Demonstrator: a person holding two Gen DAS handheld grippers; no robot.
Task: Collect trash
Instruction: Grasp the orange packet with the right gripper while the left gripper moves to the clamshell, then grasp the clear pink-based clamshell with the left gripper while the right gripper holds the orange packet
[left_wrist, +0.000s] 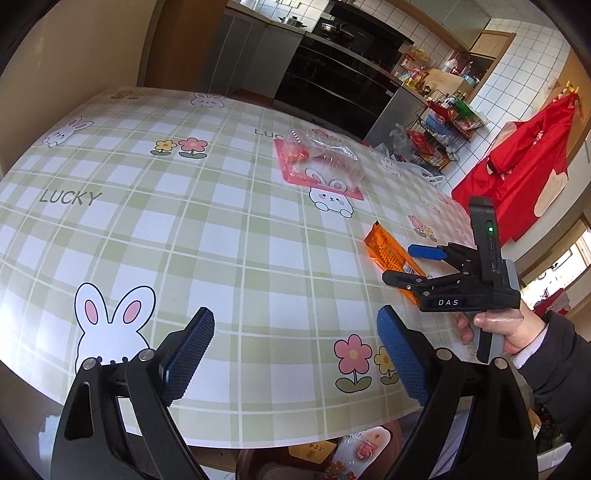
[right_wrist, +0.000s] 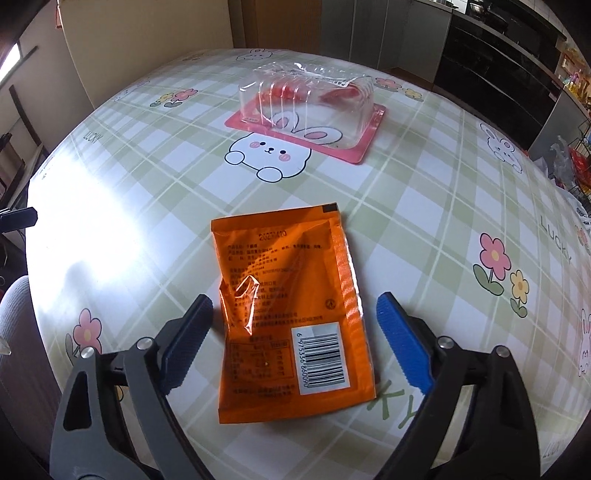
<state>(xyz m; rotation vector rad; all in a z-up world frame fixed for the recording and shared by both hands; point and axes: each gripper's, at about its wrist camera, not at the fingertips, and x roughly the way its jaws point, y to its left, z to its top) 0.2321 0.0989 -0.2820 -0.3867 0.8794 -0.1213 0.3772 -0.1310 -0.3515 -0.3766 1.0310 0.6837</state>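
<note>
Spreading under everything, the green-checked bunny-print worktop (right_wrist: 424, 206) carries a clear ribbed plastic tray on a pink card (right_wrist: 306, 107) at twelve o'clock. The flat orange foil sachet (right_wrist: 295, 306) lies between the right hand-held gripper's (right_wrist: 295, 317) spread, untouching jaws. The left hand-held gripper (left_wrist: 295, 339) gapes empty.

- The left tongs (left_wrist: 295, 354) are showing black arms with silver screws and blue, dimpled pads (left_wrist: 188, 354).
- The right tongs (left_wrist: 410, 264) are carrying white "DAS" lettering on a black body, a grey handle, and an upright black module that is glowing with a green light.
- The right hand (left_wrist: 509, 332) is wearing a dark sleeve (left_wrist: 561, 373) over a white cuff.
</note>
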